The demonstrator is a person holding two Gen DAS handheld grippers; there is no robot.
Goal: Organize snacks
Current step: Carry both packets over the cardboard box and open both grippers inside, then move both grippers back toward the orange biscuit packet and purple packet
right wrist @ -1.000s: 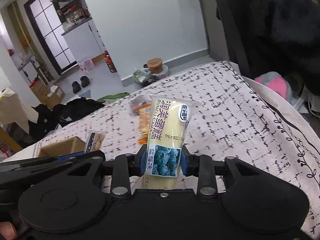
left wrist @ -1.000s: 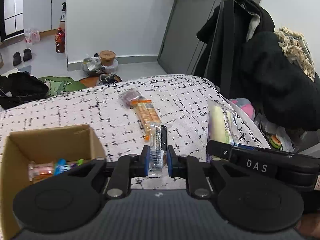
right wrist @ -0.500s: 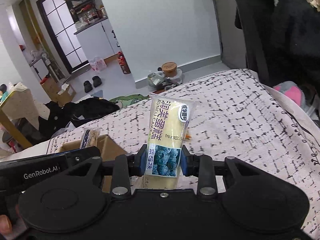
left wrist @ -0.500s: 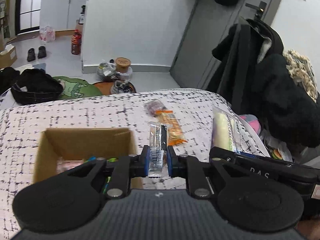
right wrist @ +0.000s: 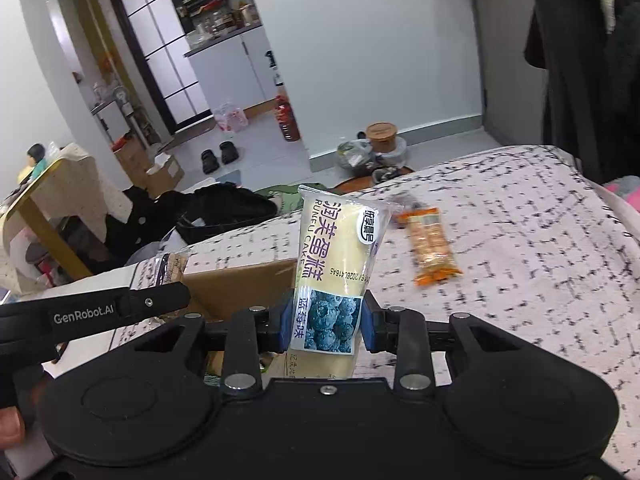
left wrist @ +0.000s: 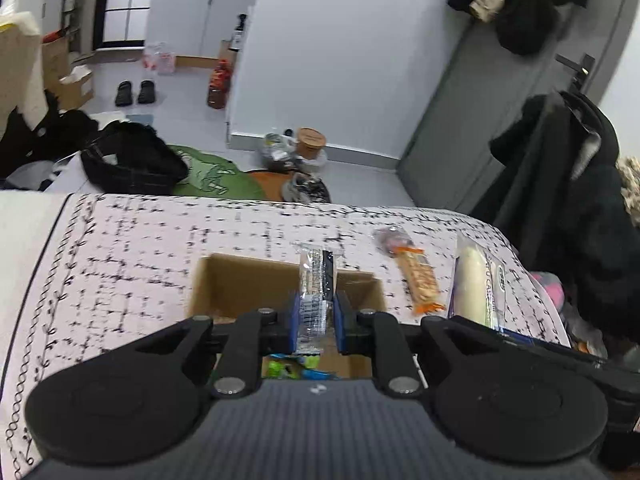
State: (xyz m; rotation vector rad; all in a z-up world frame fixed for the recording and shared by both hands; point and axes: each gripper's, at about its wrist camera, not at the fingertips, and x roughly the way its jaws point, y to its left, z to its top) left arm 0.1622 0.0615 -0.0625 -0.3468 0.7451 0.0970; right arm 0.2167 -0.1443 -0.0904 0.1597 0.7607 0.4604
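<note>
My left gripper (left wrist: pixel 316 322) is shut on a thin clear-wrapped snack bar (left wrist: pixel 317 280), held upright over the open cardboard box (left wrist: pixel 224 284). Bright green and blue wrappers (left wrist: pixel 290 366) lie in the box bottom. My right gripper (right wrist: pixel 326 326) is shut on a yellow blueberry cake pack (right wrist: pixel 336 256), just right of the box (right wrist: pixel 236 284). That cake pack (left wrist: pixel 478 280) also shows at the right in the left wrist view. The left gripper's arm and its snack bar (right wrist: pixel 170 268) appear at the left of the right wrist view.
An orange cracker pack (left wrist: pixel 420 280) (right wrist: pixel 432 246) and a small purple-wrapped snack (left wrist: pixel 390 238) lie on the patterned tablecloth (left wrist: pixel 132 264) right of the box. Dark coats (left wrist: pixel 568 184) hang beyond the table's right edge. Bags and clutter cover the floor behind.
Both grippers moved left with their snacks. The left one went from right of the box to above its opening; the right one came up beside the box.
</note>
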